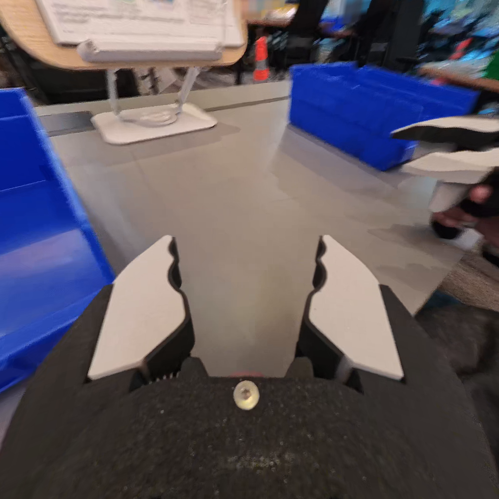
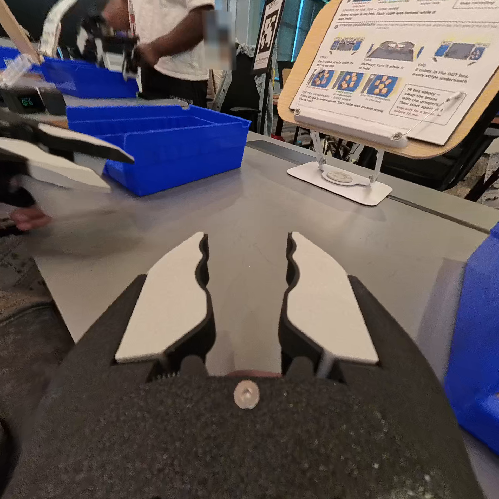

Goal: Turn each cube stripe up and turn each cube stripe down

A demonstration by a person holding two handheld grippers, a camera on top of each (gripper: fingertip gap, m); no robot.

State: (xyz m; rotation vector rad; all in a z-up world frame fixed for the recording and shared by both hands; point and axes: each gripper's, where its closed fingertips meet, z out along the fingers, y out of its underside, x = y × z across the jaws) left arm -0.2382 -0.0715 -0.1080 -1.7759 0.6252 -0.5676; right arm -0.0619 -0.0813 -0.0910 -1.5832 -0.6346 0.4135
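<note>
No cube shows in either view. My left gripper (image 1: 247, 237) is open and empty above the grey table (image 1: 229, 194). My right gripper (image 2: 247, 233) is open and empty above the same table (image 2: 256, 210). The right gripper also shows at the right edge of the left wrist view (image 1: 399, 149), jaws apart, held by a hand. The left gripper shows at the left edge of the right wrist view (image 2: 118, 172), blurred. A blue bin (image 1: 40, 221) stands to my left and another blue bin (image 1: 364, 113) at the far right; their insides are hidden.
A sheet of instructions on a wooden board with a white stand (image 2: 343, 181) stands at the table's back; it also shows in the left wrist view (image 1: 154, 121). The left bin (image 2: 167, 143) and right bin (image 2: 478, 351) flank the table. A person (image 2: 172, 40) stands behind with more blue bins.
</note>
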